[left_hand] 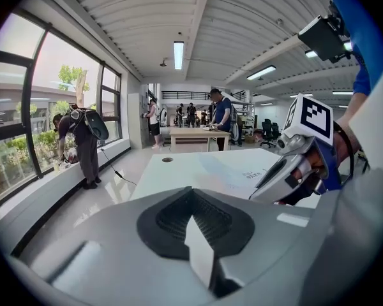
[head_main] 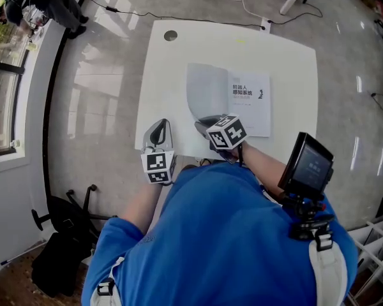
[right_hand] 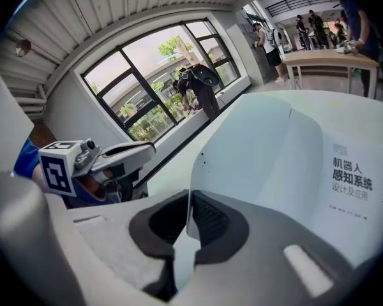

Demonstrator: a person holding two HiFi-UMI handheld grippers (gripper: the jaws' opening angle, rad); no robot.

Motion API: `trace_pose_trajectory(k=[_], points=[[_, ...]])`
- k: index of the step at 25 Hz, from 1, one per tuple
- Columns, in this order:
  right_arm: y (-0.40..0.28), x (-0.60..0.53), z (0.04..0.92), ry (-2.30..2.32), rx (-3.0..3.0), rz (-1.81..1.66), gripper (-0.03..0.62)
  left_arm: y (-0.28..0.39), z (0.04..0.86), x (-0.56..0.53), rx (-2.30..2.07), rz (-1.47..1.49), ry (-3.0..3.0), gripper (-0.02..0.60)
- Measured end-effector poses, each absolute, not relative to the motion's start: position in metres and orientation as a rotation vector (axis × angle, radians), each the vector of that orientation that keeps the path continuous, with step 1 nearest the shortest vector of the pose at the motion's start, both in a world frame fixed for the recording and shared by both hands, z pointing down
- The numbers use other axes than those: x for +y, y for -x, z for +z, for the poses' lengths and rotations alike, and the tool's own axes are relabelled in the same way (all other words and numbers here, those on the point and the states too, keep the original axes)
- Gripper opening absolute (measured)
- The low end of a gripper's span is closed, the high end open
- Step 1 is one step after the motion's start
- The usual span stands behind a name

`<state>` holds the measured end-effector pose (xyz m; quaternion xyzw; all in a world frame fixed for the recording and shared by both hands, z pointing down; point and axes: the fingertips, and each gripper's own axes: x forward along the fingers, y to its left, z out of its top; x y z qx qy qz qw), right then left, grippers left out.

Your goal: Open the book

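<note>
A white book (head_main: 249, 104) lies open on the white table (head_main: 287, 56), its title page with dark print facing up. Its pale grey cover (head_main: 207, 94) stands curved up over the left half. My right gripper (head_main: 203, 123) is shut on the cover's near edge; in the right gripper view the thin cover (right_hand: 255, 152) runs straight into the closed right gripper (right_hand: 190, 199). My left gripper (head_main: 159, 125) hovers at the table's near left edge, shut and empty, apart from the book. The left gripper view shows the right gripper (left_hand: 287, 174) beside the book (left_hand: 242, 171).
A round cable hole (head_main: 170, 36) sits in the table's far left corner. A chair base (head_main: 70, 215) stands on the floor at the near left. A person with a backpack (left_hand: 80, 139) bends by the window; others stand at a far table (left_hand: 191, 132).
</note>
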<state>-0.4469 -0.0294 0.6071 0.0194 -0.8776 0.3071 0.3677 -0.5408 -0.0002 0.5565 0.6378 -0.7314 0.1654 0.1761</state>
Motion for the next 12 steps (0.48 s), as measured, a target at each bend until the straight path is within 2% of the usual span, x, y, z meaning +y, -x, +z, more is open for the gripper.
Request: trace_pose_trajectory(k=[12], points=[[0.467, -0.016, 0.657, -0.065, -2.121, 0.538, 0.045, 0.566, 0.568, 0.009, -2.072, 0.435, -1.779, 0.003]])
